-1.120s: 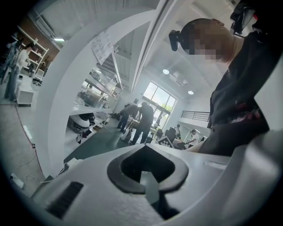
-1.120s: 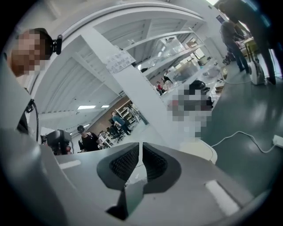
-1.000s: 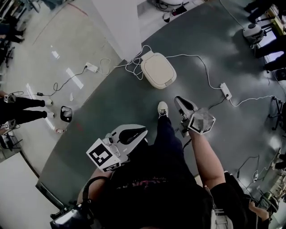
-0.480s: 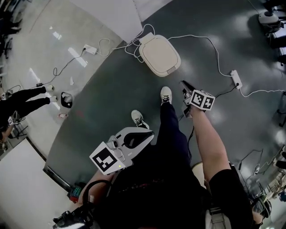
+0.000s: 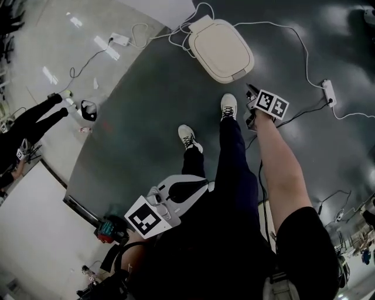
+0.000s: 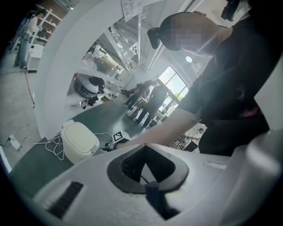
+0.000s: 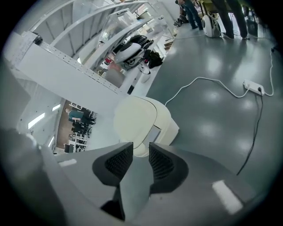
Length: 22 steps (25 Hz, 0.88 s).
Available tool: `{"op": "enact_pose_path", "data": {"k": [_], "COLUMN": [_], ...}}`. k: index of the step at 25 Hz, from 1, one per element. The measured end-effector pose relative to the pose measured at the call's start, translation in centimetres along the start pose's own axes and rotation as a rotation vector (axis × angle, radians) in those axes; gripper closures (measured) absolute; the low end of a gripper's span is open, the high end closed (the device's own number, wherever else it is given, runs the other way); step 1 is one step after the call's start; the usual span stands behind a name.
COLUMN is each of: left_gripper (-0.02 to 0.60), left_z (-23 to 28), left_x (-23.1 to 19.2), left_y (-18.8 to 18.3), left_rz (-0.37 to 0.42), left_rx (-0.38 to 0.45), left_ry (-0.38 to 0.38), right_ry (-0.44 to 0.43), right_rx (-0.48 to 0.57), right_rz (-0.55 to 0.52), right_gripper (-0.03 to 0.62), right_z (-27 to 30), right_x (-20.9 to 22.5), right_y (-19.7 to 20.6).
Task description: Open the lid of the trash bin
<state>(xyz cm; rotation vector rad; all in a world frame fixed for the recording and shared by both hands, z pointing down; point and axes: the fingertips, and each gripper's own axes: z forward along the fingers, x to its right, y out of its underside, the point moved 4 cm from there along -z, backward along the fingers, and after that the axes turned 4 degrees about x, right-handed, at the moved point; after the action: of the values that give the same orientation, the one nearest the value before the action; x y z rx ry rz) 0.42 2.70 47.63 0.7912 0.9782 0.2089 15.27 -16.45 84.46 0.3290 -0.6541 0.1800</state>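
Observation:
The cream trash bin [image 5: 222, 50] stands on the dark floor with its lid down; it also shows in the left gripper view [image 6: 79, 141] and in the right gripper view [image 7: 137, 121]. My right gripper [image 5: 251, 92] hangs just short of the bin's near edge, pointing down at it. Its jaws [image 7: 140, 148] are opening, with nothing between them and the bin beyond. My left gripper [image 5: 205, 184] is held close to the body, far from the bin. The jaw tips [image 6: 144, 146] meet, and they hold nothing.
White cables loop around the bin to a power strip [image 5: 328, 91] at the right and another strip [image 5: 120, 40] at the left. The person's shoes [image 5: 228, 105] stand just before the bin. A white wall base [image 5: 164, 9] lies behind it. Another person's legs [image 5: 29, 126] are at far left.
The person has stepped toward the bin. The right gripper has gone out and down to the bin's near edge, and its jaws have parted. The left gripper has sunk closer to the body.

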Motion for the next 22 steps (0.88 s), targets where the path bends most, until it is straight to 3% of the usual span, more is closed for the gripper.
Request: {"op": "enact_pose_path", "data": {"k": [10, 22], "left_gripper": [0.581, 0.581], "left_z": [0.0, -0.4], "left_x": [-1.6, -2.6], "left_y": [3.6, 5.0], "left_rz": [-0.081, -0.133], "left_rx": [-0.013, -0.003], "left_ry": [-0.058, -0.07], "right_ry": [0.119, 0.19], "right_rx": [-0.001, -0.023], "right_rz": [0.076, 0.101], "right_gripper": [0.471, 0.453], "right_z": [5.7, 7.2], "right_x": [3.4, 4.5], "right_y": [0.0, 0.7]}}
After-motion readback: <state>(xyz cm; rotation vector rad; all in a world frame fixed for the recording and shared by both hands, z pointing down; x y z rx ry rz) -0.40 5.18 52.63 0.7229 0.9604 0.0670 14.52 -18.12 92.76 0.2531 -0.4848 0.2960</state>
